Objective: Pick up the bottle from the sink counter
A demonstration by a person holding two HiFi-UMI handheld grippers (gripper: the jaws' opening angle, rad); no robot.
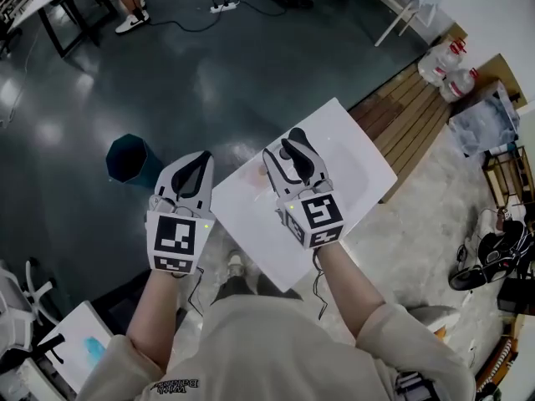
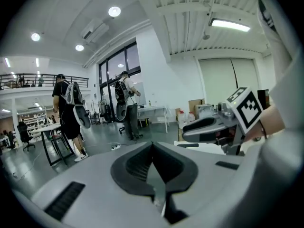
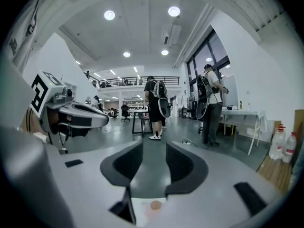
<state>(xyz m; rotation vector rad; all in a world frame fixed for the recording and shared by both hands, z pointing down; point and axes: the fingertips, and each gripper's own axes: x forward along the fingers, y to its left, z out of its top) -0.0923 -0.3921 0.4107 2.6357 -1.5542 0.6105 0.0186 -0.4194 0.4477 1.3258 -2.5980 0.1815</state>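
Two tools near the desk [image 1: 355, 144]: left tool [image 1: 201, 160] pressed together, right tool [image 1: 292, 143] spread, empty; no bottle shows to judge.

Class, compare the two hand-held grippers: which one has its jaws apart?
The right gripper: an empty gap separates its jaws, while the left gripper has its jaws closed together.

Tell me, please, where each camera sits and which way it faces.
Head view: on the person's head, looking steeply down at the white counter; both forearms, left hand-held gripper and right hand-held gripper show.
Left gripper view: on the left one, facing outward along its shut jaws into the hall.
Right gripper view: likewise, jaws apart and empty.
Shared: each gripper view catches the other hand-held gripper.
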